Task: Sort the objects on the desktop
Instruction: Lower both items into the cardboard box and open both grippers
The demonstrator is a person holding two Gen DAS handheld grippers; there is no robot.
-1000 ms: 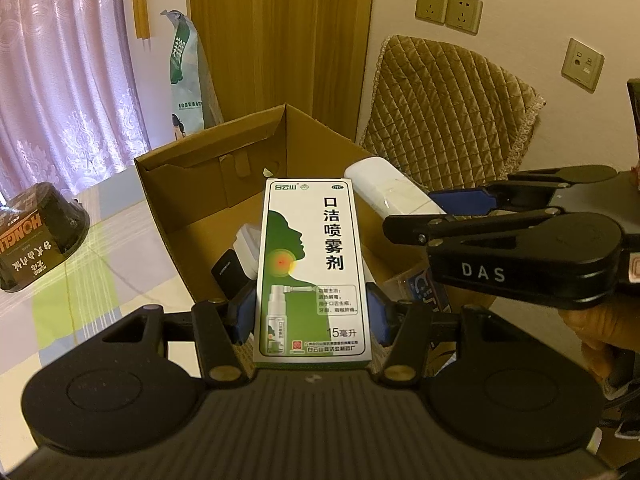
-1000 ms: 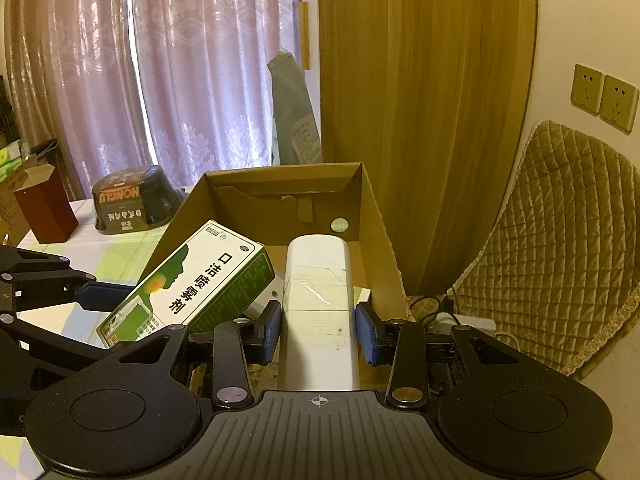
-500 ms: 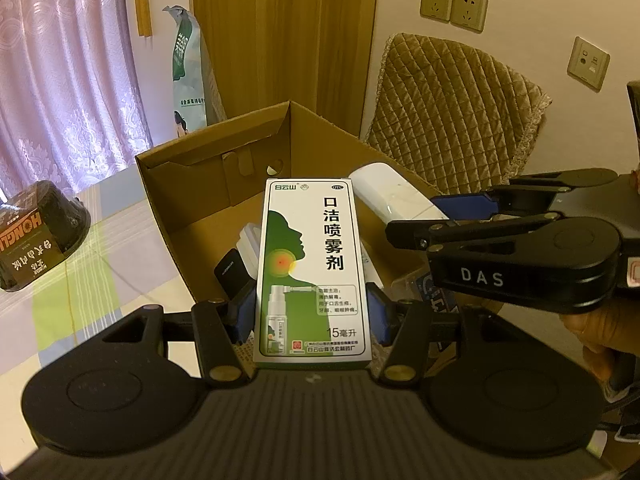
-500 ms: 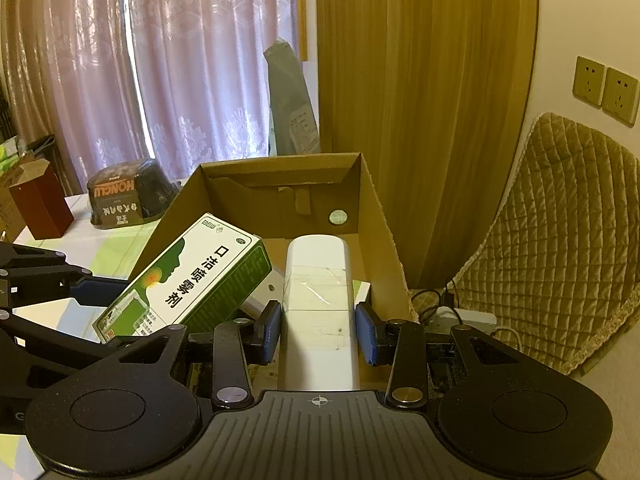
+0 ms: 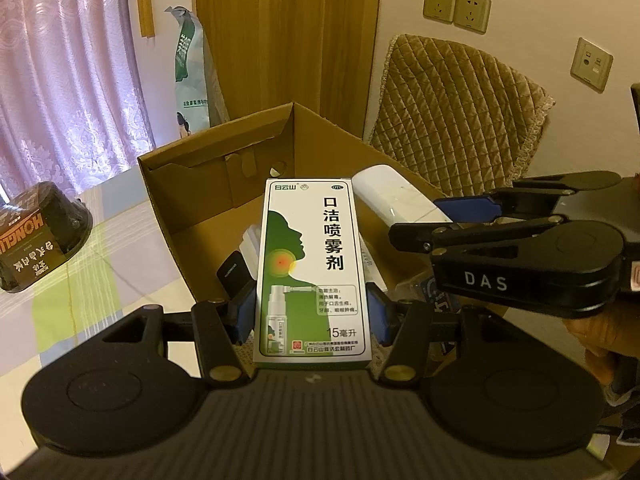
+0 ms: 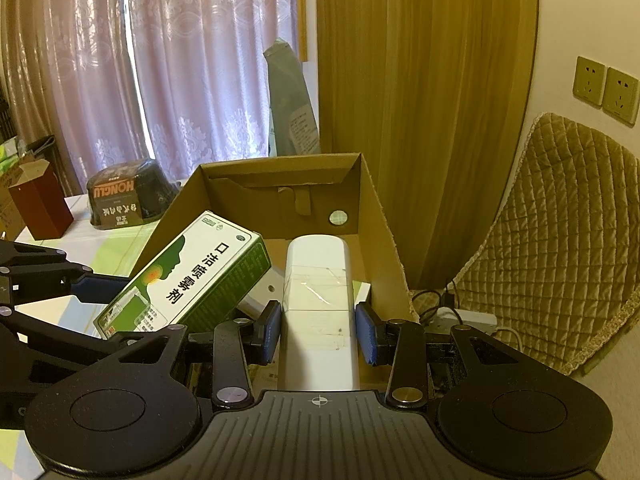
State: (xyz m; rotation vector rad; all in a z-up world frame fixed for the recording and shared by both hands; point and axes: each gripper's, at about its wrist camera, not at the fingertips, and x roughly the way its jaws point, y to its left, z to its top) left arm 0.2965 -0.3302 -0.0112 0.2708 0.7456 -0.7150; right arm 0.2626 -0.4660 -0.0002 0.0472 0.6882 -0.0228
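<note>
The left gripper (image 5: 312, 316) has its jaws clamped on a green-white box (image 5: 312, 264) reading "口洁喷雾剂", "15毫升", held over the open carton (image 5: 192, 204). The right gripper (image 6: 319, 332), marked "DAS", grips a white remote (image 6: 319, 304) there too.

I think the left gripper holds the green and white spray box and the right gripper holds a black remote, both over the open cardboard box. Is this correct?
Not quite: the thing in the right gripper is white, not black. The right wrist view shows a white, remote-shaped object between its blue pads. The rest holds: the left gripper holds the green and white spray box, and both are over the open cardboard box.
</note>
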